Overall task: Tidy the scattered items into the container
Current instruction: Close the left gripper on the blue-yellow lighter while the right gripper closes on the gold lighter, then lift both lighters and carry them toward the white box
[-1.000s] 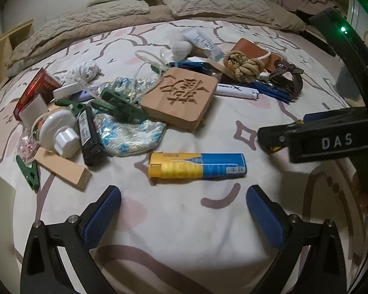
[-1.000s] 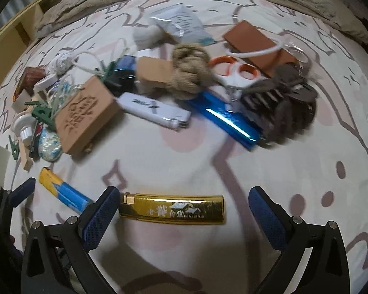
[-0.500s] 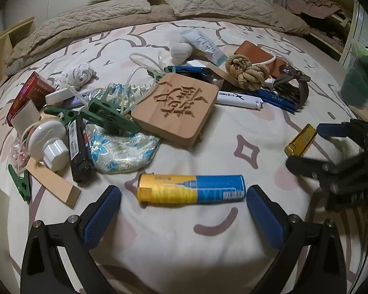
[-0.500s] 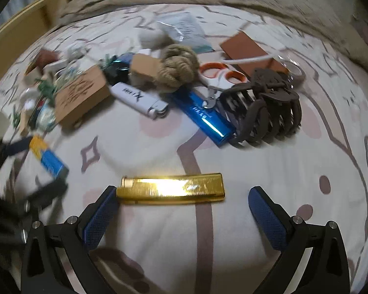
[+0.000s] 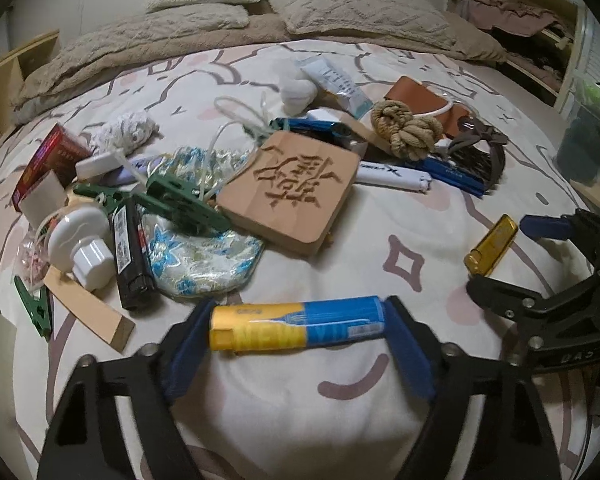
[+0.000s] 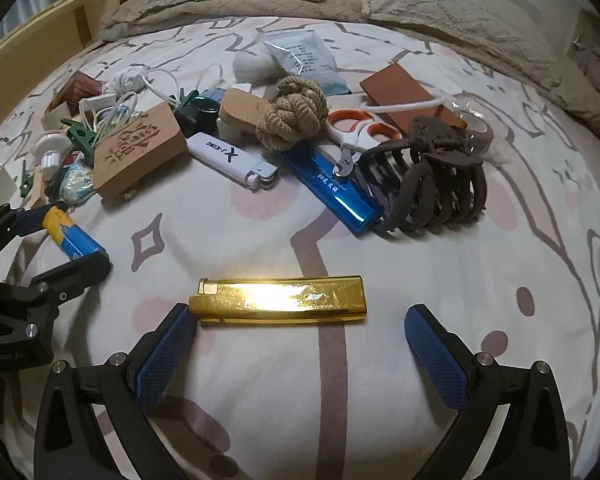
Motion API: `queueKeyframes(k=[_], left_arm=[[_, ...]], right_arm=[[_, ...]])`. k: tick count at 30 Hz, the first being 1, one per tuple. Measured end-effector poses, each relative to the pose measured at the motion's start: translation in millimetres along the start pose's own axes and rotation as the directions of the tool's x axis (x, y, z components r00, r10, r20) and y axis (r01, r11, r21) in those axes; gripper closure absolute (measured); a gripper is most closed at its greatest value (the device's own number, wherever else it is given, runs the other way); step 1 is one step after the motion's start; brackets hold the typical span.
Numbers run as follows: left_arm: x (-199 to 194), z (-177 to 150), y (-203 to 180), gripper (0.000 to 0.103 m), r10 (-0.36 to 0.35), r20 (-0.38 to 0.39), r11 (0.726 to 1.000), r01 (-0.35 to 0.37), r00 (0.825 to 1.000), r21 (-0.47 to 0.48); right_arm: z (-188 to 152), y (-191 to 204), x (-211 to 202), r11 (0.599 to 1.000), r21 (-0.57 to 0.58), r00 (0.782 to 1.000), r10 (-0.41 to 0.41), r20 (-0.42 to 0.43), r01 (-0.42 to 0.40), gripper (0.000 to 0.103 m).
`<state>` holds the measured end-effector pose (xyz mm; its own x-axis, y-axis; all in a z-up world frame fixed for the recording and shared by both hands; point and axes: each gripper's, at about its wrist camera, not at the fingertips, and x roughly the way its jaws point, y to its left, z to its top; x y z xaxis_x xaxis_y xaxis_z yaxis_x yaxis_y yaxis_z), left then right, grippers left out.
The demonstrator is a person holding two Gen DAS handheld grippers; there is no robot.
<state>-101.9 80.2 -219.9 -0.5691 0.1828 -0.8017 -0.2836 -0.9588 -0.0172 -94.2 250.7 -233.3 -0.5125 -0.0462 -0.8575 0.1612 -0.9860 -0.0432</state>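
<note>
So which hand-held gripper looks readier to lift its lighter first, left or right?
Left. The left hand-held gripper has just been closing, and its pads meet both ends of the yellow and blue lighter. The right hand-held gripper is open: the gold lighter touches only one pad.

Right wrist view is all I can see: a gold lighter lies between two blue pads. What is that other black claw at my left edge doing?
Observer: That is the left gripper. Its jaws have just been closing on the yellow-and-blue lighter, and its pads now meet both ends of it.
Operator: Is the lighter lifted yet?
Observer: No, the left wrist view shows it lying flat on the bedspread.
Operator: Any lighters I am missing on that side?
Observer: Yes, a black lighter lies beside the floral pouch.
</note>
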Motion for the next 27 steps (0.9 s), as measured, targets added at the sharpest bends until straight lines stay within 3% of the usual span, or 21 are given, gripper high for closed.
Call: queueKeyframes(k=[4, 9, 27], left_arm=[[0, -1, -2, 0.022, -0.005, 0.002, 1.000, 0.005, 1.000, 0.015], [-1, -1, -2, 0.022, -0.013, 0.000, 1.000, 0.013, 1.000, 0.015], [-9, 0, 8, 0.022, -0.041, -0.002, 0.998, 0.041, 0.999, -0.037]], right_arm=[[2, 4, -1, 1.000, -0.020, 1.000, -0.010, 0.009, 0.010, 0.002], [5, 9, -4, 0.999, -0.035, 1.000, 0.029, -0.005, -0.029, 0.021], [1, 27, -27, 0.994, -0.093, 0.999, 0.049, -0.016, -0.050, 0.022]])
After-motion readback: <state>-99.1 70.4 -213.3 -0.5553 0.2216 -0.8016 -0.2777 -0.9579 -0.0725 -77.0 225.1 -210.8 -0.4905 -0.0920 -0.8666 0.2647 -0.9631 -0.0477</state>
